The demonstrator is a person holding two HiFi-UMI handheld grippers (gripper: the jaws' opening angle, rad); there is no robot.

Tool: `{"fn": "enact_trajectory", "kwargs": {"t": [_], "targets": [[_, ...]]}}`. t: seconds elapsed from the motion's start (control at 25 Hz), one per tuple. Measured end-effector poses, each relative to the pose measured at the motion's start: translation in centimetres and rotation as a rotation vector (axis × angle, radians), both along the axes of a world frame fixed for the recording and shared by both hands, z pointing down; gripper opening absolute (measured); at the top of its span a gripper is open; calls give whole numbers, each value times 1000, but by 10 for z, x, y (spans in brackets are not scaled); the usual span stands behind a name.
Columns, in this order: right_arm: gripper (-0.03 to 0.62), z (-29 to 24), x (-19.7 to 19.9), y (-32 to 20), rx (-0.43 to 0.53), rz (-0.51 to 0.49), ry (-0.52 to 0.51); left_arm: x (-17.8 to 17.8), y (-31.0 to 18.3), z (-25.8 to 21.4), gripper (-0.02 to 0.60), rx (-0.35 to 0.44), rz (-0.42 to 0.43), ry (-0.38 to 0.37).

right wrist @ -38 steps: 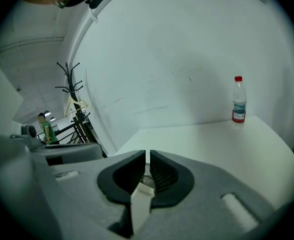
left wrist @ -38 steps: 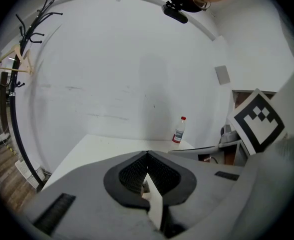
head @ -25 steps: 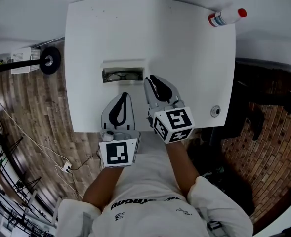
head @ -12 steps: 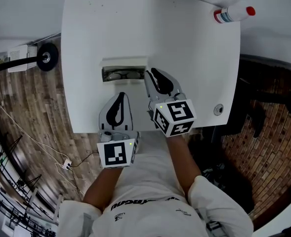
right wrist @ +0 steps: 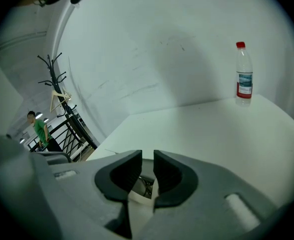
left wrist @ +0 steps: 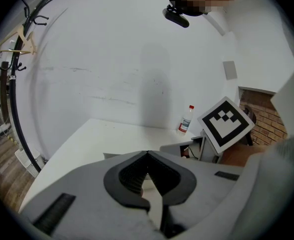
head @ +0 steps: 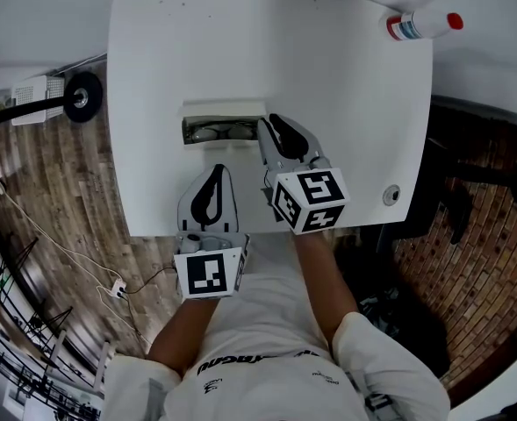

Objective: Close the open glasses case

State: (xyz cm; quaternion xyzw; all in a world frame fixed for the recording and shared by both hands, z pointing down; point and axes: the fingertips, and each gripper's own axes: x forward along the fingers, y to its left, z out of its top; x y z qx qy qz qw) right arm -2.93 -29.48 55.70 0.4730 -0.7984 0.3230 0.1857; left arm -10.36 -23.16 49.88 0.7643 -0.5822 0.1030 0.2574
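Glasses case [head: 187, 132]: head view, open on white table [head: 346, 103], spectacles [head: 223, 132] inside, lid [head: 223, 110] raised along its far side. Left gripper [head: 219, 170] near the case's front; right gripper [head: 272, 128] just beside its right end.
Left gripper view: jaws together, empty.
Right gripper view: jaws narrowly apart, empty, case glimpsed beyond.
Handling: likely light, rigid, hinged; press the lid's free edge.

Bright even light, soft shadows (fisheye-warped edges, dark corners).
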Motion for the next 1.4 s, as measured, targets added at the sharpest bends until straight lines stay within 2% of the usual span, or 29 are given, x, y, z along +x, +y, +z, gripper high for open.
{"fn": "enact_trajectory", "kwargs": {"t": [0.56,1.4], "targets": [[62,17,1,-7,-35,-2,-1,-1,-2,11,-2,-28,-3,2],[57,18,0,0,-49,-5,8,-4,3,7,-3,-13,-11,-2]]}}
